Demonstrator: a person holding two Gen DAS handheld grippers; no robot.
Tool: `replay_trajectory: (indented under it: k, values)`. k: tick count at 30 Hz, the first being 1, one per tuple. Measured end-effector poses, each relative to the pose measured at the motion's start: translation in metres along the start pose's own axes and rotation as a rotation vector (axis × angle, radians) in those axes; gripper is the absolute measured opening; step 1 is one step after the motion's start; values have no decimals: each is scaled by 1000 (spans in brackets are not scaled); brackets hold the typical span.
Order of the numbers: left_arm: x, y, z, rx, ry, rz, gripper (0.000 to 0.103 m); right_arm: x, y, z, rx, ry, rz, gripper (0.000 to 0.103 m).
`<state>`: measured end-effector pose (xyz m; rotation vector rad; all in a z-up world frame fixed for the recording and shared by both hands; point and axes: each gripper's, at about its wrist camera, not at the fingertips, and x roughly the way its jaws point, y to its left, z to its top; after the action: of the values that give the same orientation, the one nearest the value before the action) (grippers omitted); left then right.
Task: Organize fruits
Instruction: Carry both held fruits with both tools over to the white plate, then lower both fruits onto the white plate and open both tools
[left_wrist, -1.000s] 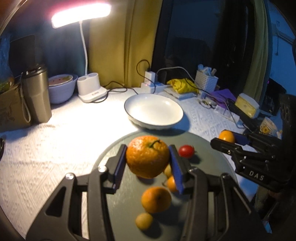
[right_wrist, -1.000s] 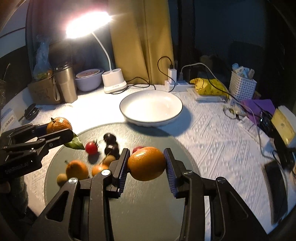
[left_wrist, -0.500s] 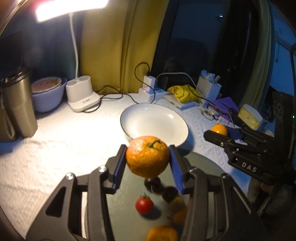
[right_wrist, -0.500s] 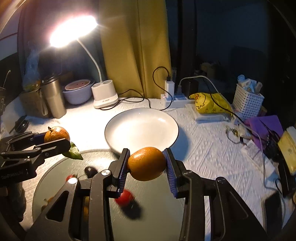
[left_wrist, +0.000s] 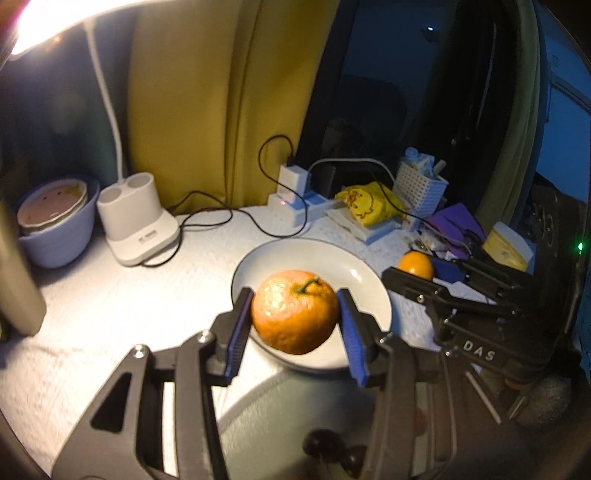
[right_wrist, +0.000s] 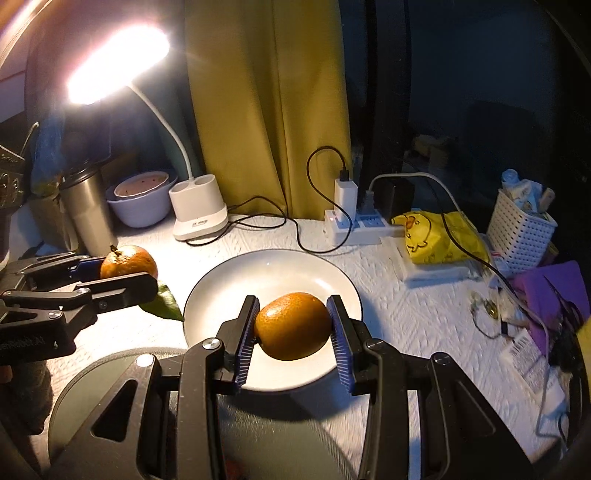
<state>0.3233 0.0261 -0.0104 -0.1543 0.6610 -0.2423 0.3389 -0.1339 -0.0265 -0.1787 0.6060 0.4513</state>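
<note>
Nearest the cameras lies the dark round tray (right_wrist: 92, 380), with a few small dark fruits (left_wrist: 325, 443) dim at its near edge in the left wrist view. Above its far rim the left gripper (left_wrist: 295, 325) is clamped on a stemmed orange (left_wrist: 293, 312), its blue pads pressing both sides, and the fruit hangs in front of the white plate (left_wrist: 369, 284). The right gripper (right_wrist: 293, 332) is likewise clamped on a smooth orange (right_wrist: 291, 325), held over the near part of the same plate (right_wrist: 229, 280). A green leaf (right_wrist: 164, 304) shows under the left gripper's fruit in the right wrist view. Beyond the plate stand the white lamp base (right_wrist: 197, 208), a lavender bowl (right_wrist: 140, 208), a steel tumbler (right_wrist: 88, 210), a power strip (right_wrist: 354, 225), a yellow bag (right_wrist: 436, 236) and a white basket (right_wrist: 521, 230), before a yellow curtain (right_wrist: 266, 103).
</note>
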Motion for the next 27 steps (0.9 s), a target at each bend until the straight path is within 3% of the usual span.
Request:
replay_trajectory:
  k: [11, 20, 27]
  values:
    - [57, 18, 22, -28, 60, -34, 46, 54, -14, 21, 20, 35, 30, 40]
    - [98, 36, 23, -72, 139, -17, 46, 101, -21, 21, 44, 114, 41, 40]
    - [104, 36, 20, -69, 149, -2, 48, 116, -21, 16, 51, 151, 53, 40]
